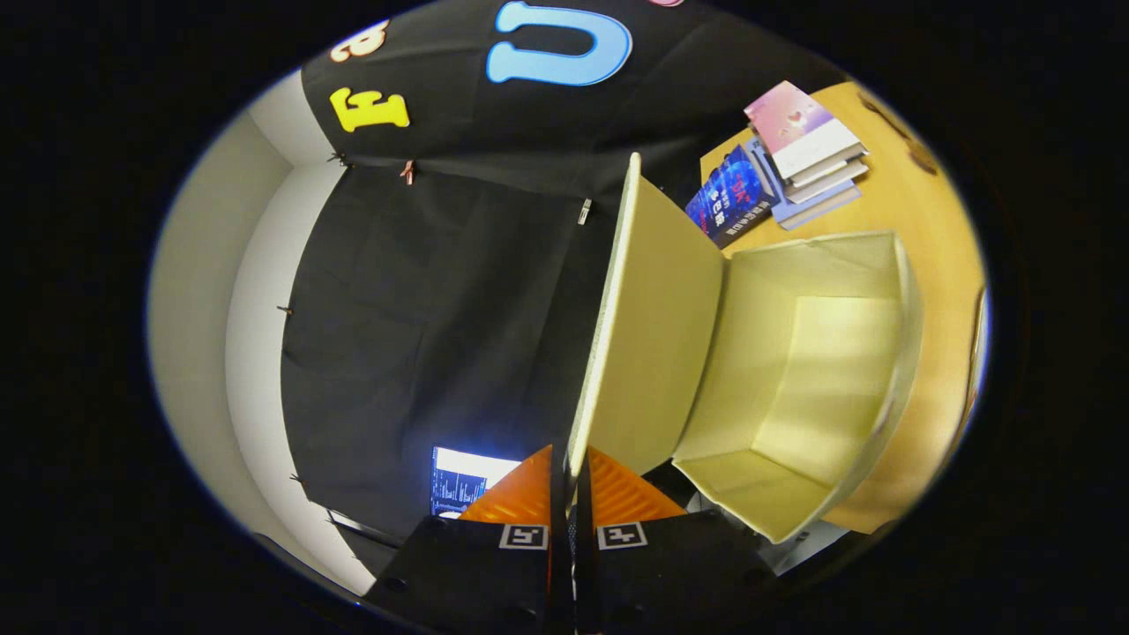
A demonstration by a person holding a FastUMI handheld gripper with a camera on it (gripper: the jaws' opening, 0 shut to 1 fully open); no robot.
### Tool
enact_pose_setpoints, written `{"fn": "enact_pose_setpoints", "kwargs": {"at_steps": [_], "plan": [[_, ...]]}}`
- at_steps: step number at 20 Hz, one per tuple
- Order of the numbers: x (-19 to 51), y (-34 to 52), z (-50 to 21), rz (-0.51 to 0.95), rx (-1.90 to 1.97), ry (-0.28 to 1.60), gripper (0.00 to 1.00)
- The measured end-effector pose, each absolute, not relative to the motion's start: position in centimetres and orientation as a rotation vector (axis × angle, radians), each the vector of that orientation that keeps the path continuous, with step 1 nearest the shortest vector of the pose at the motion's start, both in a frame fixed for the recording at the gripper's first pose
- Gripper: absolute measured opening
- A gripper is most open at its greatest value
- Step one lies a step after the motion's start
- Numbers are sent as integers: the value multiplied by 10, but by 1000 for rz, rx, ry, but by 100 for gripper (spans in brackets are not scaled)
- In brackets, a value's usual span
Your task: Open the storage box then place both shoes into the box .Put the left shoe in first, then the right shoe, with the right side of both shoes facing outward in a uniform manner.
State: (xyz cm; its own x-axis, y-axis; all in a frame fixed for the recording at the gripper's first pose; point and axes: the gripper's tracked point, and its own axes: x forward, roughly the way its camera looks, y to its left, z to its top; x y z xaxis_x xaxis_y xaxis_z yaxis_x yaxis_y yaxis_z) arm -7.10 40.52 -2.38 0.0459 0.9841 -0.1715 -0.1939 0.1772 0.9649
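Note:
The view is rolled on its side. My gripper (pixel 571 481) has its two orange fingers (pixel 520 494) pressed together on the edge of the cream lid (pixel 648 326) of the storage box (pixel 794 370). The lid stands swung up and away from the box. Beside it the box lies open, its pale inside bare. The box rests on the wooden table (pixel 935 203).
A stack of books (pixel 807 154) and a dark blue book (pixel 732 198) lie on the table beyond the box. A lit screen (pixel 463 481) glows beside my fingers, against the black cloth wall. A white wall runs beyond the cloth.

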Motion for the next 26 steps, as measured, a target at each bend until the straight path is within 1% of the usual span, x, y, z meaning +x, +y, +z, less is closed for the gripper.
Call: {"fn": "enact_pose_setpoints", "kwargs": {"at_steps": [9,14,16,18,19,21,22,26], "plan": [[-82,519,-29,1115,859,1116,6],[-81,568,-54,1101,809,1124,8],[-79,571,-65,1097,770,1141,12],[-76,560,-75,1077,722,1128,54],[-72,548,-75,1070,709,1108,61],[-62,515,-78,1036,657,1060,99],[-55,495,-80,1013,617,1018,98],[-31,398,-92,875,483,876,98]]}}
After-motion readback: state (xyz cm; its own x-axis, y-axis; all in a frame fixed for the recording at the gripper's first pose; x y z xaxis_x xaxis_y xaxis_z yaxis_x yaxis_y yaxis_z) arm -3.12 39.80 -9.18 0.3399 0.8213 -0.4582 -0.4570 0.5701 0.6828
